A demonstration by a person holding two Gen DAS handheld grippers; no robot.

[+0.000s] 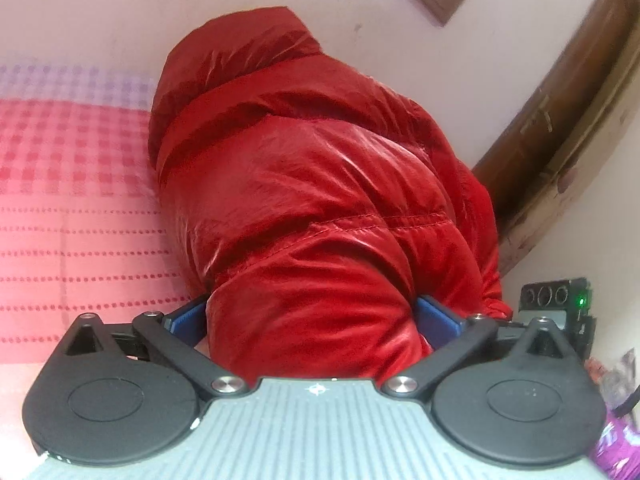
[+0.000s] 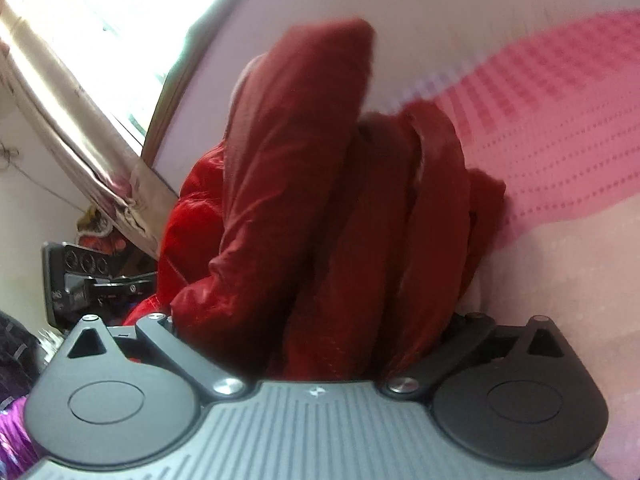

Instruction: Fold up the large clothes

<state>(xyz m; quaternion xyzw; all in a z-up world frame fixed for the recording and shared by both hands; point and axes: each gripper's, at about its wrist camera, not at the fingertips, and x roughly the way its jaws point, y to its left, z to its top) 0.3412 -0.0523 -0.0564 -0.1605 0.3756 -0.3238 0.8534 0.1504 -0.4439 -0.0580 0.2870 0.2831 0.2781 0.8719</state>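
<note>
Across the middle of both views bulges a red puffer jacket [image 1: 320, 184], bunched into a thick bundle on a bed with a pink checked bedspread [image 1: 72, 184]. From the left wrist view its shiny quilted bulk fills the centre and rises toward the pale wall at the top of the frame, with a wooden frame [image 1: 560, 128] curving down the right side.

At the bottom centre of that view the left gripper [image 1: 316, 320] stands at its widest, a blue pad [image 1: 436, 316] showing at each side of the padded cloth. The jacket sits between the jaws; whether they actually press it I cannot tell, though such a stuffed bundle would need this much spread to be taken in at all.

In the right wrist view the right gripper [image 2: 320, 332] is likewise spread wide at the bottom centre, with several stacked folds of the jacket [image 2: 328, 200] packed between its jaws. The layers stand on edge like ribs, which suggests both tools are bracing the bundle from two sides so the puffy layers do not spring apart. A curtain [image 2: 68, 120] and bright window fill the upper left there.
</note>
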